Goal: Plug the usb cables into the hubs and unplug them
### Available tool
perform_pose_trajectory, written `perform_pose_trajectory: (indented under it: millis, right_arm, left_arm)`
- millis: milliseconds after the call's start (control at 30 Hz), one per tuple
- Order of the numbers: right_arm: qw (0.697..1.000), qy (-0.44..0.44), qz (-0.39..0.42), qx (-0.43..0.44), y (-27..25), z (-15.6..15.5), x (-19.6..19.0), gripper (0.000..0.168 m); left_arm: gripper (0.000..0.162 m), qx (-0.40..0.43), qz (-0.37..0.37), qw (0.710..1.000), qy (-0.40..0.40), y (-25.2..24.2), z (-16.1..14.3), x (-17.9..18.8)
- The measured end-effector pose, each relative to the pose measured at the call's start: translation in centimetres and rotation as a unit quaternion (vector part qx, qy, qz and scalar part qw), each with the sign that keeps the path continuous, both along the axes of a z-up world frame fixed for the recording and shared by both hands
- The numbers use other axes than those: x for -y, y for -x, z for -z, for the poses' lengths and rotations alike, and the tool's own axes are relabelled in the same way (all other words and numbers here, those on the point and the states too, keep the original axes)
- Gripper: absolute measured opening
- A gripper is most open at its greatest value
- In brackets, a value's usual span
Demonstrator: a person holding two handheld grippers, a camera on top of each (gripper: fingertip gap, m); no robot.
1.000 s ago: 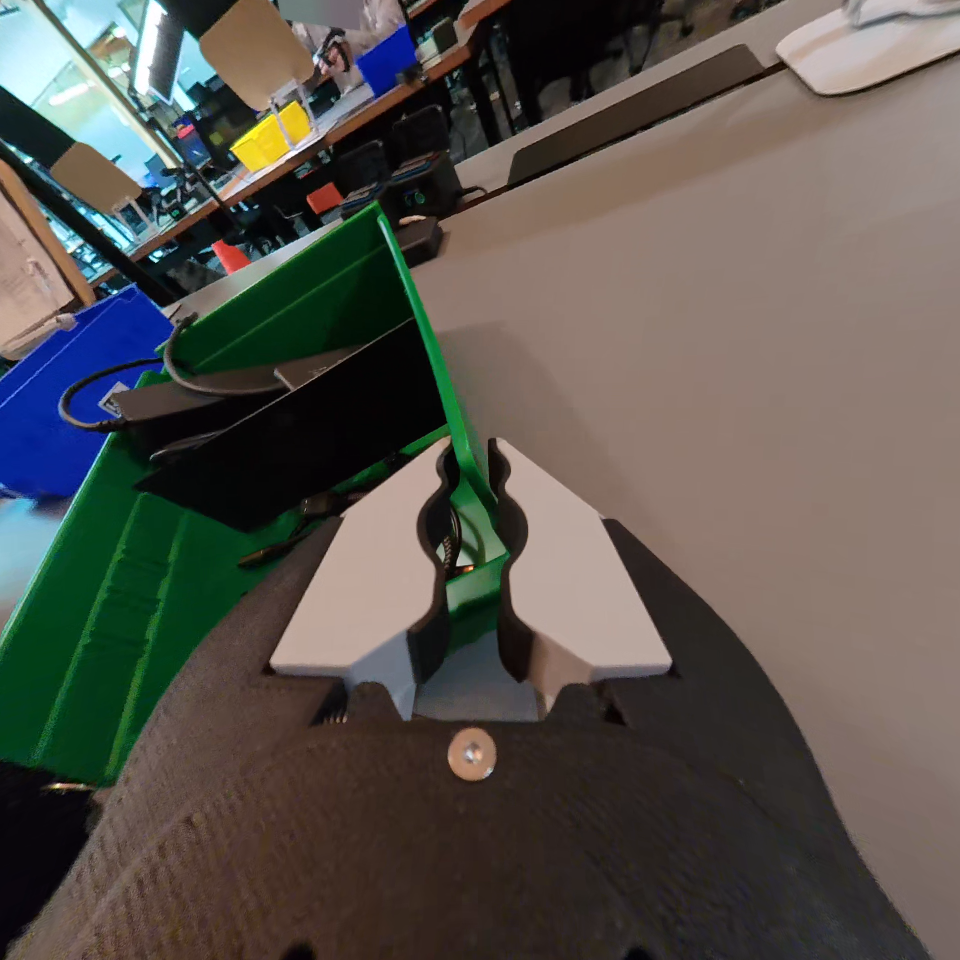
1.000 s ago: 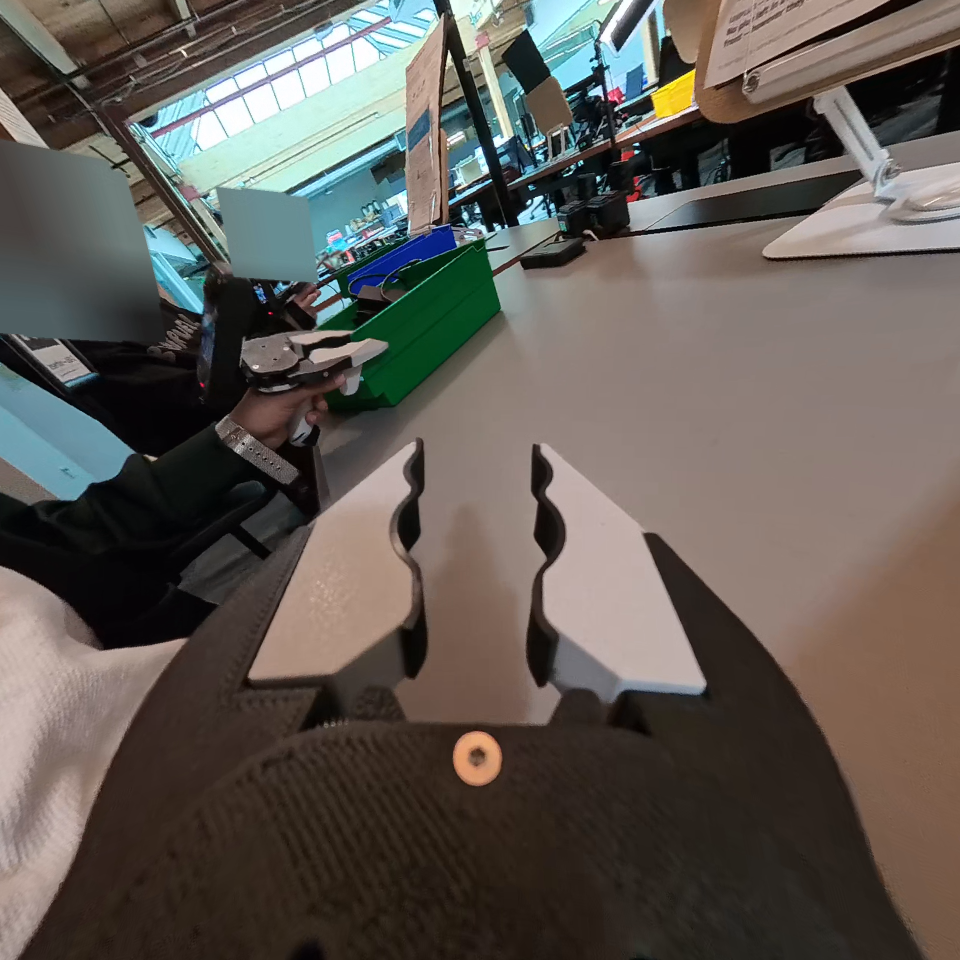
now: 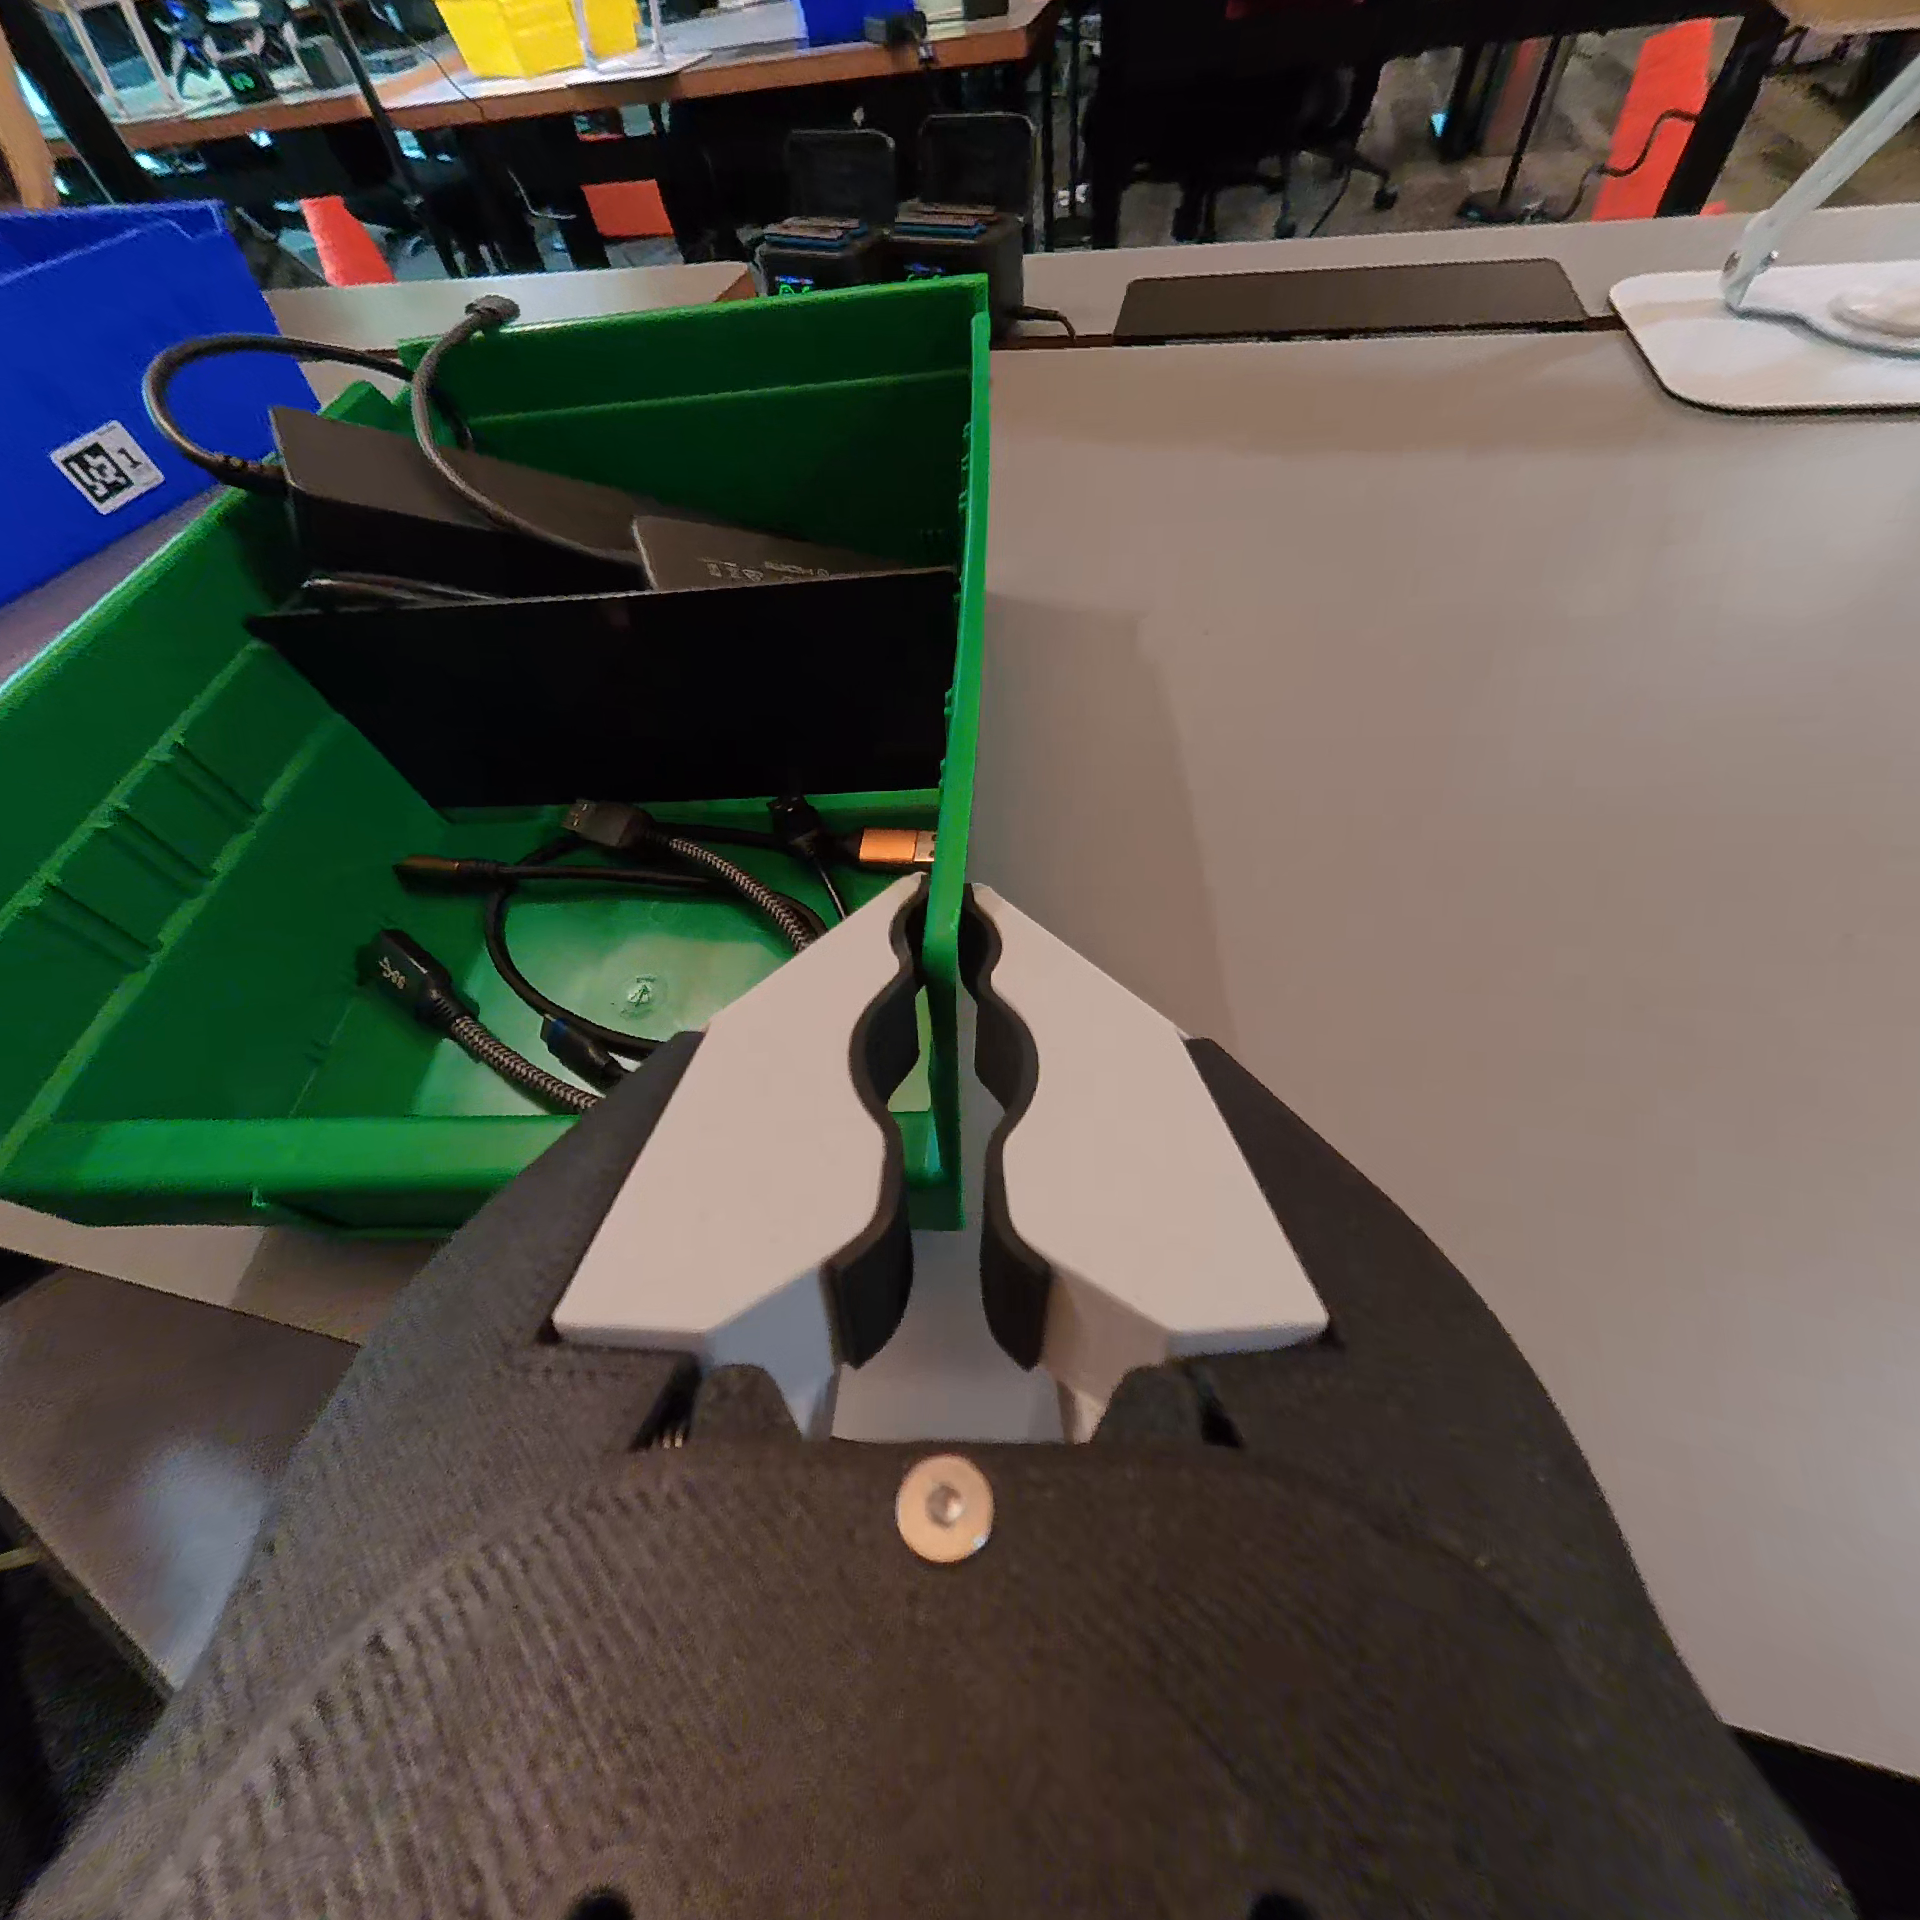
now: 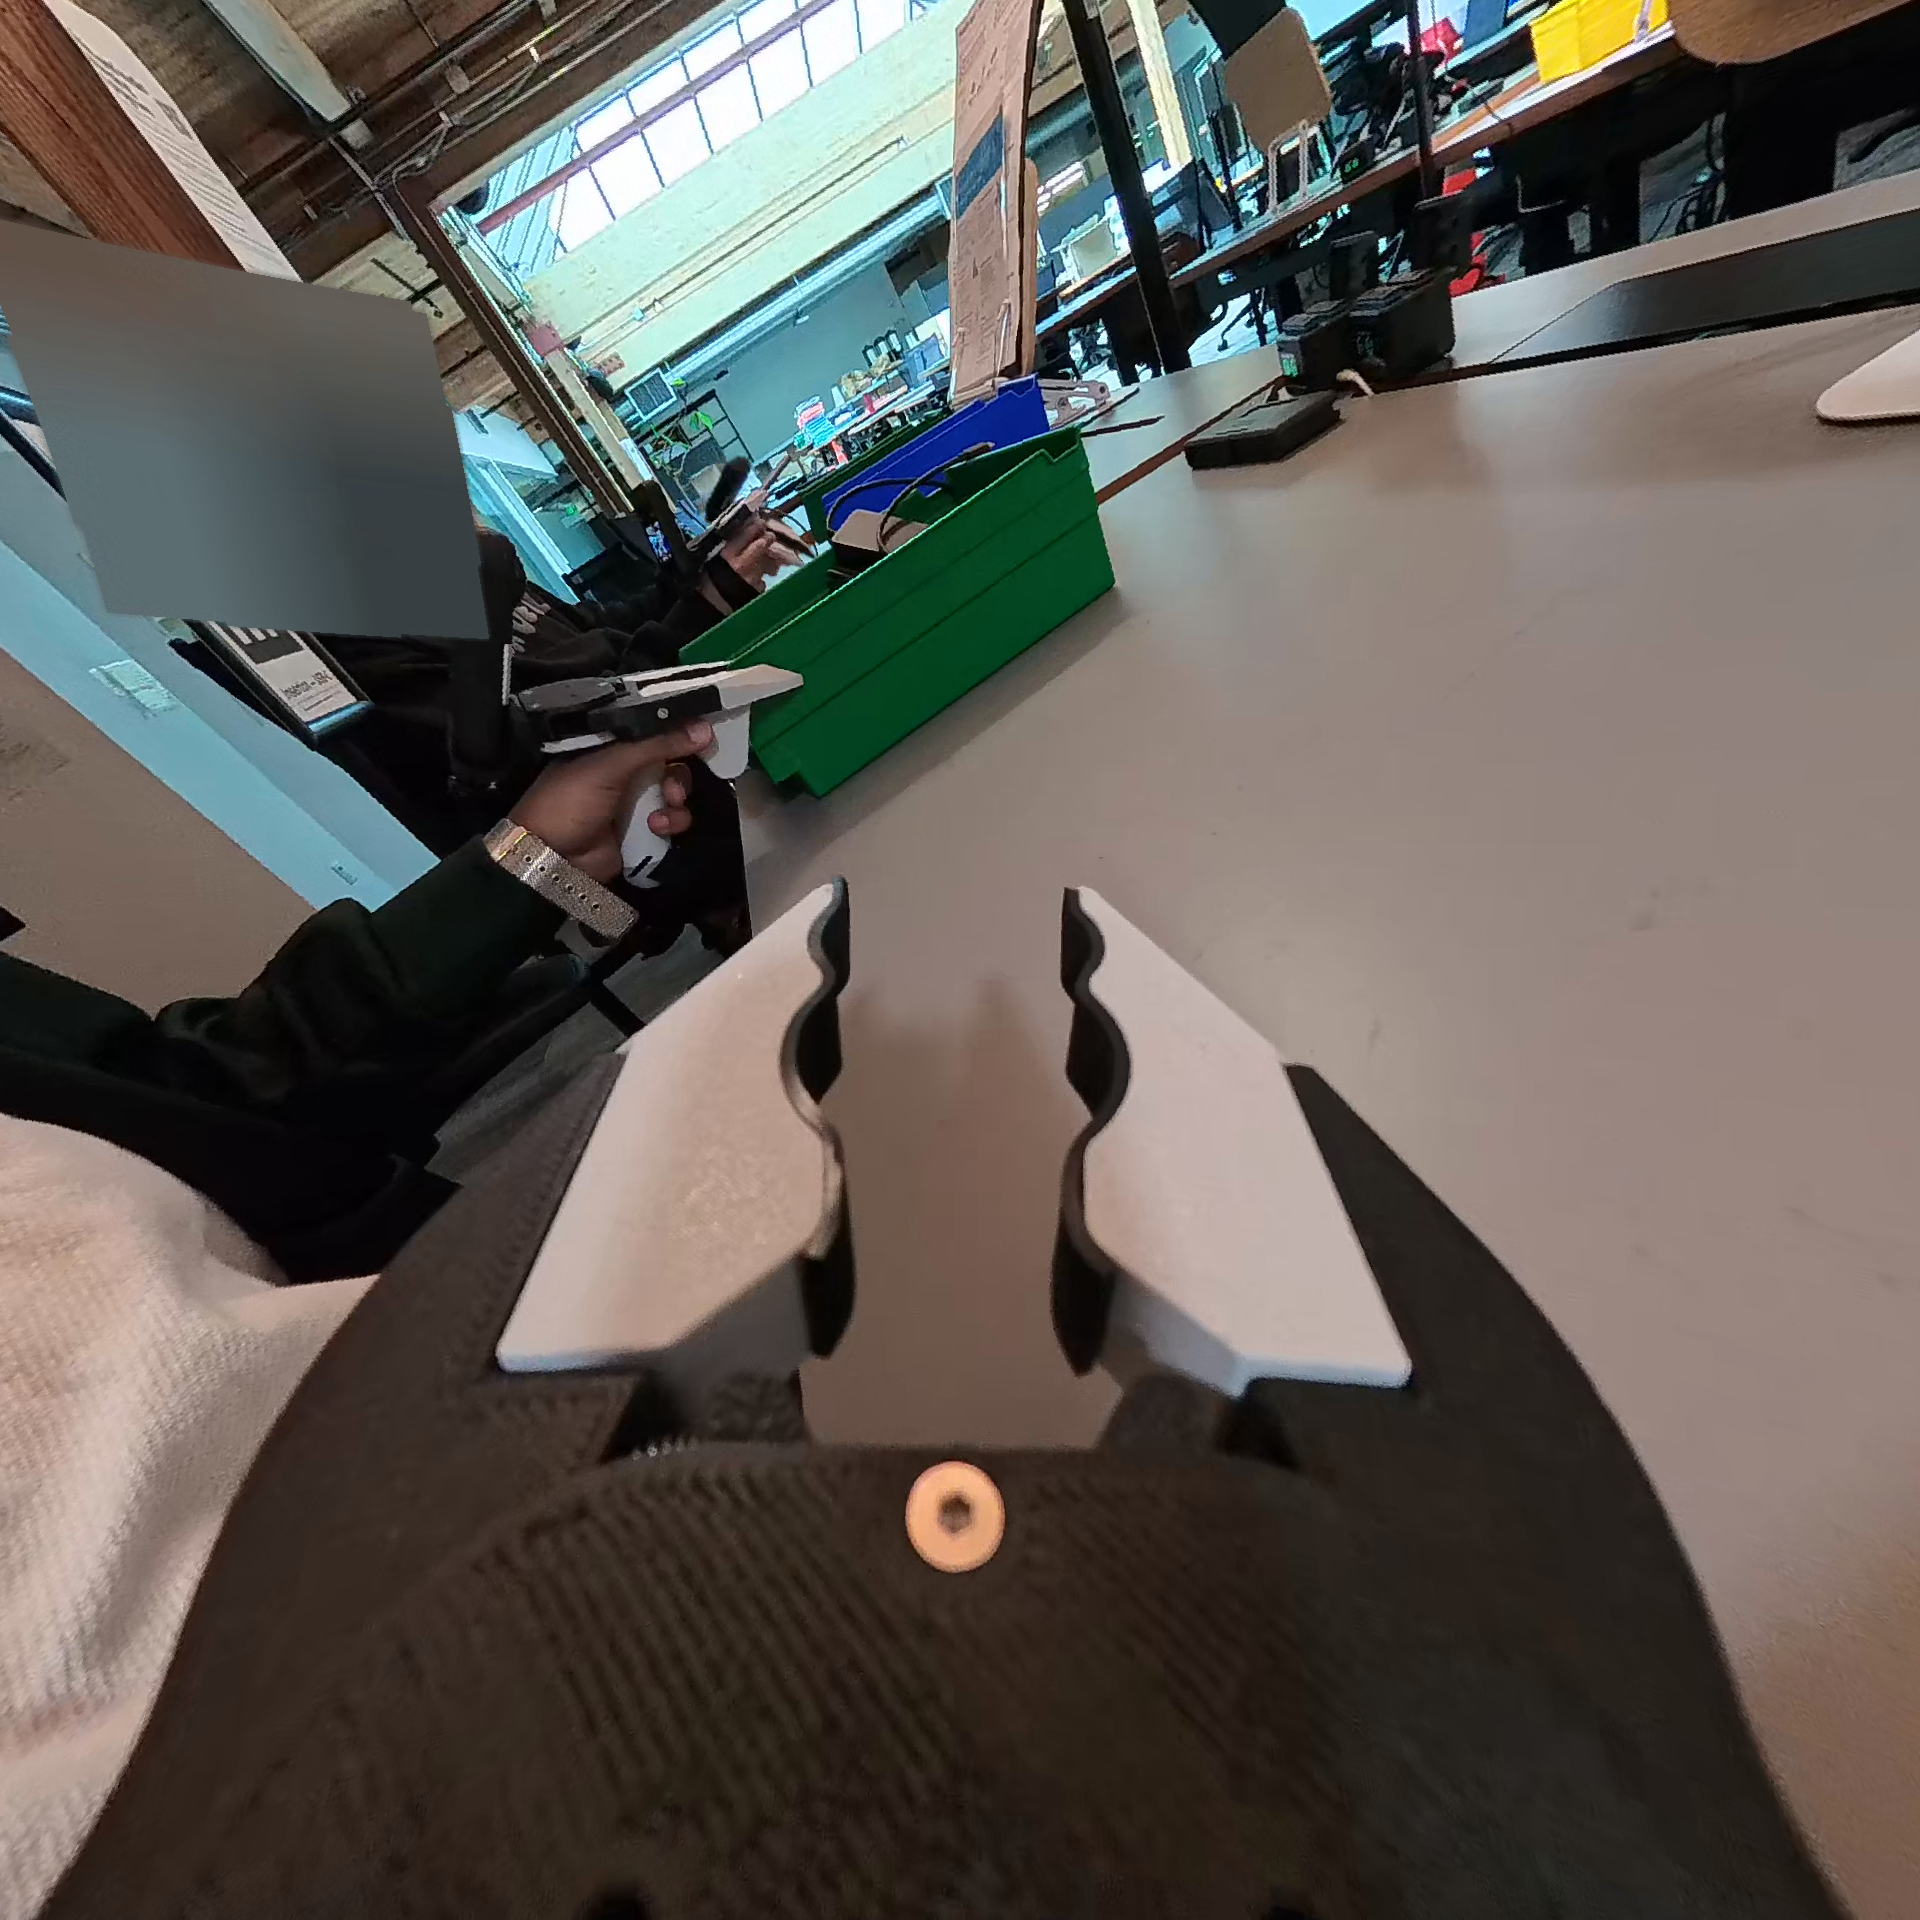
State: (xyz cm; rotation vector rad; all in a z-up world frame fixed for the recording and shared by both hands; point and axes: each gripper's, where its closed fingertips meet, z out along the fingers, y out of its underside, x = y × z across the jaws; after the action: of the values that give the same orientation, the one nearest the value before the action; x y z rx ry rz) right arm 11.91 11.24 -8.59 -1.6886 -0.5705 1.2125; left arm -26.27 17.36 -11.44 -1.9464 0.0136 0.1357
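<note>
Left wrist view shows the left gripper (image 3: 943,894) closed on the right side wall of the green bin (image 3: 156,831), one finger inside and one outside; the jaws stand narrow, with the thin wall between the pads. Inside the bin, a black divider (image 3: 623,686) splits two compartments: the near one holds loose usb cables (image 3: 727,883) — braided ones and one with a copper-coloured plug (image 3: 894,847) — and the far one holds the flat dark hubs (image 3: 727,561) with their own cords.

Right wrist view shows the right gripper (image 4: 954,914) wide and empty above the grey table (image 4: 1455,831), well apart from the bin.

I judge the step as positioning the bin by its wall before any plugging; nothing is plugged yet. To do it well, the grip should stay low and firm on the wall; the pull should be slow and level, so the bin slides and does not tip the cables out.
</note>
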Motion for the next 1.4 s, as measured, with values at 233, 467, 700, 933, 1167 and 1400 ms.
perform_pose_trajectory:
  millis: [233, 467, 700, 933, 1167, 1400]
  right_arm:
    - [1.0, 0.002, -0.001, 0.003, 0.1, 0.1, 0.1, 0.04]
    - [1.0, 0.011, 0.008, 0.0, -0.1, 0.4, -0.4, 0.04]
    - [0.999, 0.02, 0.026, 0.001, -0.7, 0.6, 0.0, 0.04]
    - [0.997, 0.012, 0.08, 0.009, -2.8, 0.5, 0.6, 0.04]
    - [0.991, 0.02, 0.134, -0.004, -5.6, 0.4, 0.9, 0.04]
    - [0.991, 0.021, 0.129, -0.011, -5.5, 0.2, 1.3, 0.04]
  left_arm:
    - [0.02, 0.006, -0.024, 0.999, -0.031, 0.5, -1.5, 0.0]
    - [0.06, 0.048, -0.042, 0.997, -0.053, 4.7, -6.4, -0.2]
    - [0.067, 0.063, -0.066, 0.995, 0.047, 13.7, -7.0, -6.5]
    - [0.059, 0.098, -0.113, 0.978, 0.144, 19.9, -4.6, -13.2]
    - [0.002, -0.024, -0.064, 0.991, 0.115, 18.1, -7.0, -15.1]
    - [0.002, -0.053, -0.009, 0.998, 0.012, 13.3, -16.5, -17.2]
